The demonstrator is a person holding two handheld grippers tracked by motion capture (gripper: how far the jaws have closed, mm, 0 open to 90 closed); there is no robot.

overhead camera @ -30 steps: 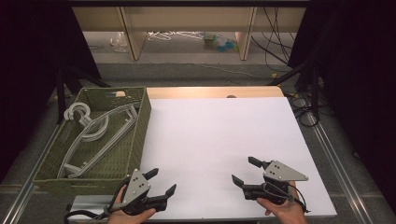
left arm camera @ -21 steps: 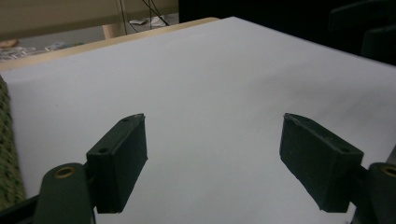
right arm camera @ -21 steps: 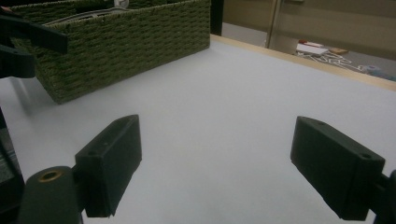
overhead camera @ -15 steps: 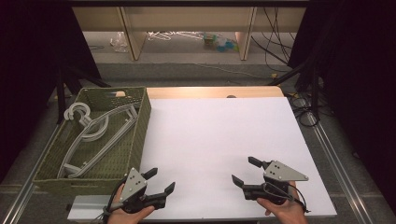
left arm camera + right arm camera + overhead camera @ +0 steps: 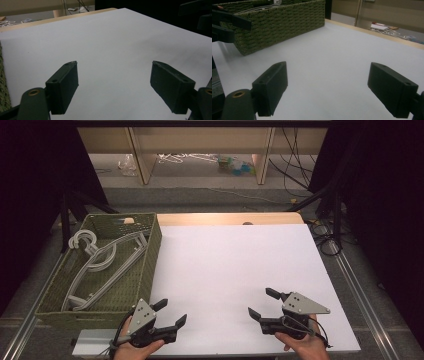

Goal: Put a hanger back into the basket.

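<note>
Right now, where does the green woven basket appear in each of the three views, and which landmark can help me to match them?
High view: the green woven basket stands at the left, beside the white table sheet, with grey hangers inside.
Left gripper view: a strip of its weave at the left edge.
Right gripper view: upper left, its side wall.
Shared landmark: the white table sheet's far wooden edge.
</note>
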